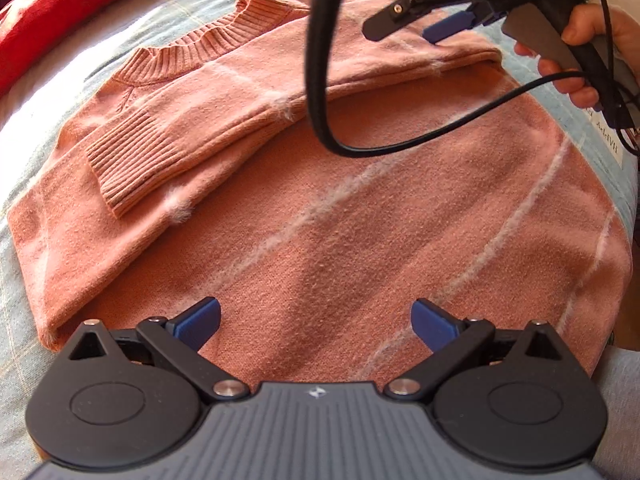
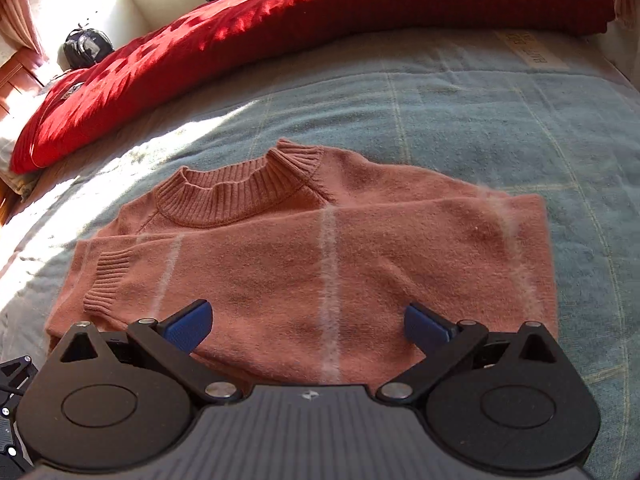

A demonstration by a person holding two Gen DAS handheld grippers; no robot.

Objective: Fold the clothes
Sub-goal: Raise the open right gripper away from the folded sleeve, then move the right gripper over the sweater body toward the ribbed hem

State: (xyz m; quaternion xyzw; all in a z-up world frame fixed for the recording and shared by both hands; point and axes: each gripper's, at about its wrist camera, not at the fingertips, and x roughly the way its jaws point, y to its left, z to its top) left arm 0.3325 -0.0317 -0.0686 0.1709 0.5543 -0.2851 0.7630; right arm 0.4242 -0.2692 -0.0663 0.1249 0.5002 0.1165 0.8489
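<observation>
Left tongs [image 1: 315, 322] wide open over sweater [image 1: 320, 208] (right tongs [image 2: 307, 326] likewise)

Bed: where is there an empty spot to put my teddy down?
The blue blanket lies bare between the pink sweater and the red duvet, and also to the sweater's right. The near middle is crowded: the sweater fills it, with both open hand-held grippers over it.
</observation>
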